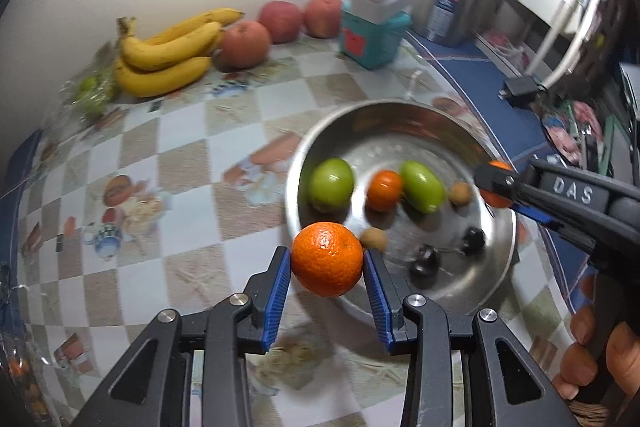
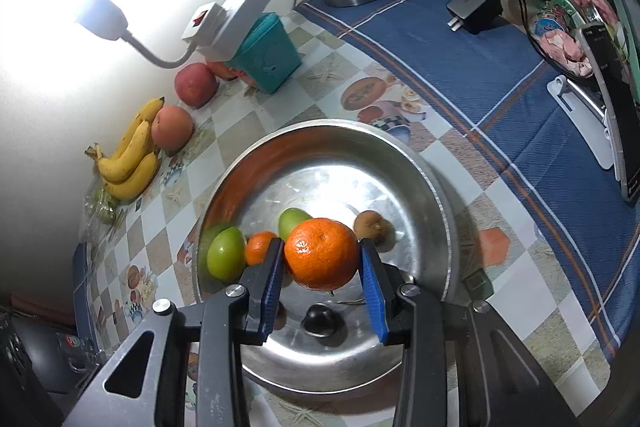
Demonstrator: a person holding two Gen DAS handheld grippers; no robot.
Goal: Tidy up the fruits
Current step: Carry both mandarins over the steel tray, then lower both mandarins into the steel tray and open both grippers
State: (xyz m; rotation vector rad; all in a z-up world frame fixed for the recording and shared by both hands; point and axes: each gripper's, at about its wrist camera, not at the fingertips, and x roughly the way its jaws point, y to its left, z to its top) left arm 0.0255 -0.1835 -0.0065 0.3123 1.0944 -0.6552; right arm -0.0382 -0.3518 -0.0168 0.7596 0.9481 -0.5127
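Currently both grippers clamp a mandarin each: left gripper [image 1: 327, 259] at the bowl [image 1: 504, 259] rim, right gripper [image 2: 322, 255] above the bowl's middle. Light, soft-skinned, round; jaws across the widest part, gentle squeeze, else bruising or slip.

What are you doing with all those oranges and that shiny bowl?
A person is sorting fruit with two hand-held grippers. The left gripper is clamped on an orange at the near rim of the metal bowl. The right gripper grips another orange above the bowl. Inside already lie two green fruits, a small orange, small brown fruits and dark cherries. Bananas and apples sit by the wall.
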